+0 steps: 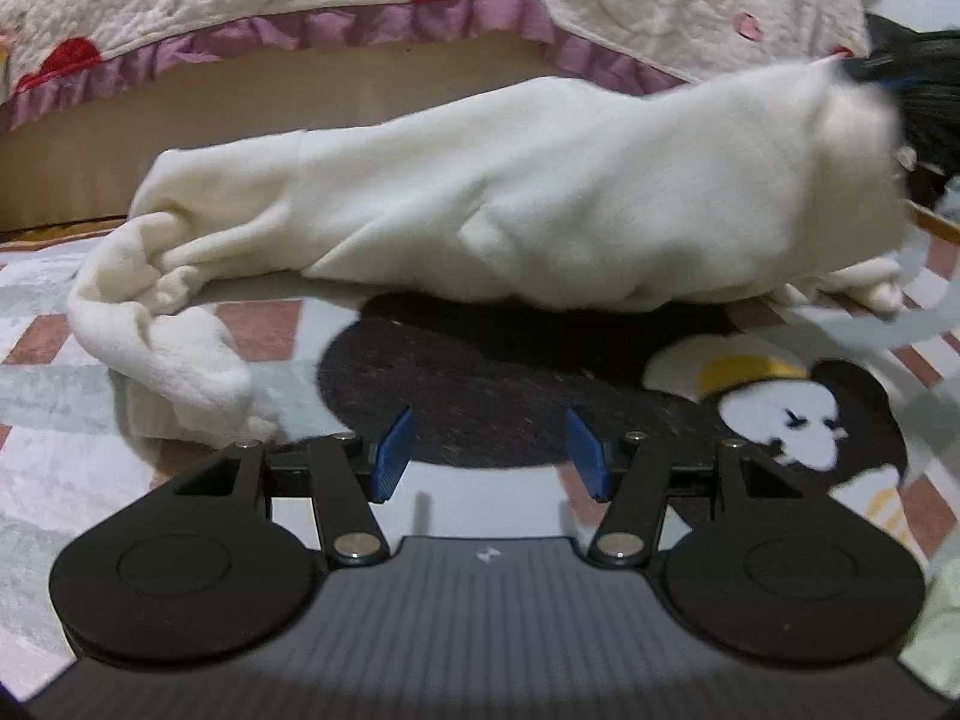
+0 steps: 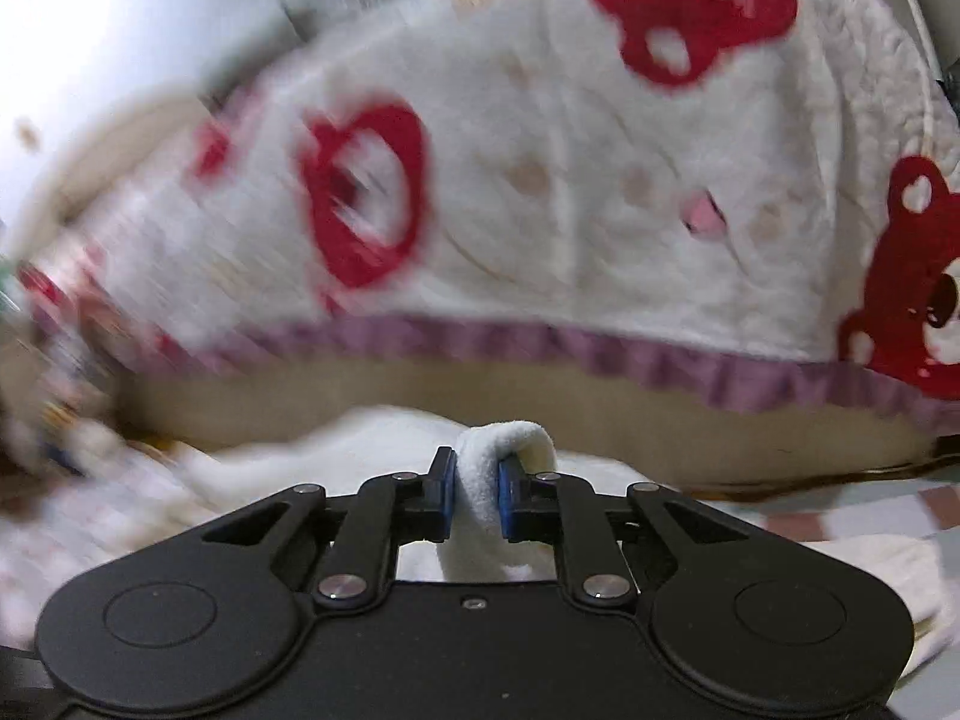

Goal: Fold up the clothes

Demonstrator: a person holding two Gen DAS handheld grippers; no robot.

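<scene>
So the cream fleece garment (image 1: 540, 192) is lying in a rumpled heap on a patterned rug (image 1: 60, 396), right in front of a bed. One end is twisted into a floppy bit, maybe a sleeve (image 1: 174, 354), trailing down to the left as the left camera sees it. The other end is pulled up off the rug, up toward the right in that view, and it goes blurry there.

The right tool (image 2: 477, 495) has a fold of that same fleece (image 2: 504, 438) pinched tight between its blue pads (image 2: 447, 498); the fabric bulges up over the tips, and the jaws are nearly together around it.

The left tool (image 1: 489, 456) is about half open with nothing between its pads, hovering over the rug just short of the garment, above a big dark round patch (image 1: 480, 396) in the rug's print. There's a cartoon figure (image 1: 786, 414) on the rug to the right of it.

Behind everything, a white quilted bedspread (image 2: 570, 192) with red bear shapes (image 2: 366, 192) and a purple ruffled trim (image 1: 336, 30) hangs over the tan side of the bed (image 1: 240, 114).
</scene>
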